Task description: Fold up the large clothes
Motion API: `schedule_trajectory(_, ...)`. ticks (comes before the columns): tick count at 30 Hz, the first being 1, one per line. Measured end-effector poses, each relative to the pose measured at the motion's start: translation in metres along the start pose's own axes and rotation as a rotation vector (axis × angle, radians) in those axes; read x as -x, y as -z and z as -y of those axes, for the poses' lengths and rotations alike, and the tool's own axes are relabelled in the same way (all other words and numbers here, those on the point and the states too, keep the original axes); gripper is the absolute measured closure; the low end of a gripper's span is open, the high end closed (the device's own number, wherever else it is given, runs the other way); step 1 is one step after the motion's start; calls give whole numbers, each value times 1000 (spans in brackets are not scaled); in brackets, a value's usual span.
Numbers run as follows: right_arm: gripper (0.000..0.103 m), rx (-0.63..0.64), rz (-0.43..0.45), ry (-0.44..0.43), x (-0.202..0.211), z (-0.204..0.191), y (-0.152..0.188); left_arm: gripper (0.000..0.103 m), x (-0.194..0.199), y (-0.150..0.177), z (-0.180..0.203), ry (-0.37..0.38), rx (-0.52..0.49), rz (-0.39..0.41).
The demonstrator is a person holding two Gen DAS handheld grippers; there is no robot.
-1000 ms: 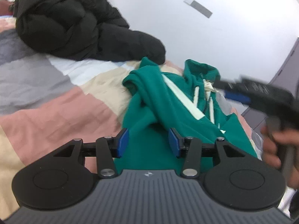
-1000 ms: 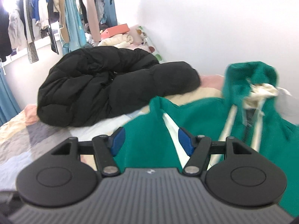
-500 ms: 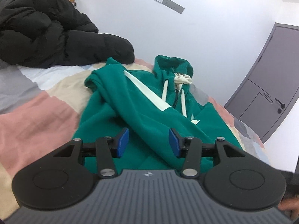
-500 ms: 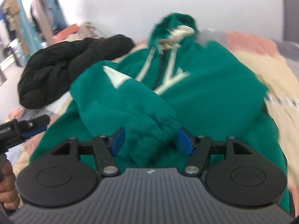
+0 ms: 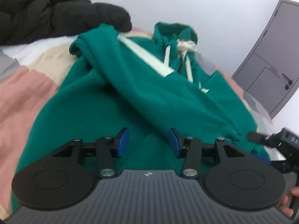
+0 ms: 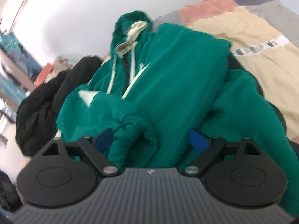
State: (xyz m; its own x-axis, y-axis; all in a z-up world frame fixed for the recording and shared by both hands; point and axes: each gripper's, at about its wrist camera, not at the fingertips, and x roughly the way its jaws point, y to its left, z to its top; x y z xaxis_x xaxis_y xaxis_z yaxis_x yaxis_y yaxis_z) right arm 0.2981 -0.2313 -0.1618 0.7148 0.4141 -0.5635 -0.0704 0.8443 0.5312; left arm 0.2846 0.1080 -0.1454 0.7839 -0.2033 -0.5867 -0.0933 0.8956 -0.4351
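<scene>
A green zip-up hoodie with cream stripes (image 5: 149, 97) is spread on the patchwork-quilted bed (image 5: 28, 93), one sleeve folded across its front. The left gripper (image 5: 148, 141) is held over it, fingers apart and gripping nothing. The right gripper (image 6: 149, 140) has just been opening; the sleeve cuff (image 6: 130, 130) lies loose between its fingers.

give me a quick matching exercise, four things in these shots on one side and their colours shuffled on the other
Things:
1. hoodie
2. puffer jacket
3. door
4. claw pads

Colours:
a. blue
b. grey
c. green with cream stripes
d. black

Pairs: 1-c, 2-d, 3-b, 4-a
</scene>
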Motion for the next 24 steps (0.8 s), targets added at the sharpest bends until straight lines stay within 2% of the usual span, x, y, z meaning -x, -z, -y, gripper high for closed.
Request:
schedule_trajectory(4, 12, 38, 2, -85, -8, -7, 0, 50, -7, 2, -3, -14, 3, -23)
schedule_trajectory(7, 15, 92, 9, -125, -17, -19, 0, 50, -6, 2, -4, -16, -2, -23)
schedule_trajectory(13, 19, 234, -34, -67, -41, -36, 8, 50, -4, 2, -4, -20, 1, -18)
schedule_trajectory(17, 29, 319, -28, -31, -38, -43, 12, 50, -2, 1, -5, -14, 7, -17)
schedule_trajectory(21, 32, 293, -8, -23, -22, -42, 7, 50, -2, 2, -4, -16, 4, -18)
schedule_trajectory(24, 32, 273, 47, -4, -2, -40, 2, 50, -1, 3, -4, -15, 5, -18)
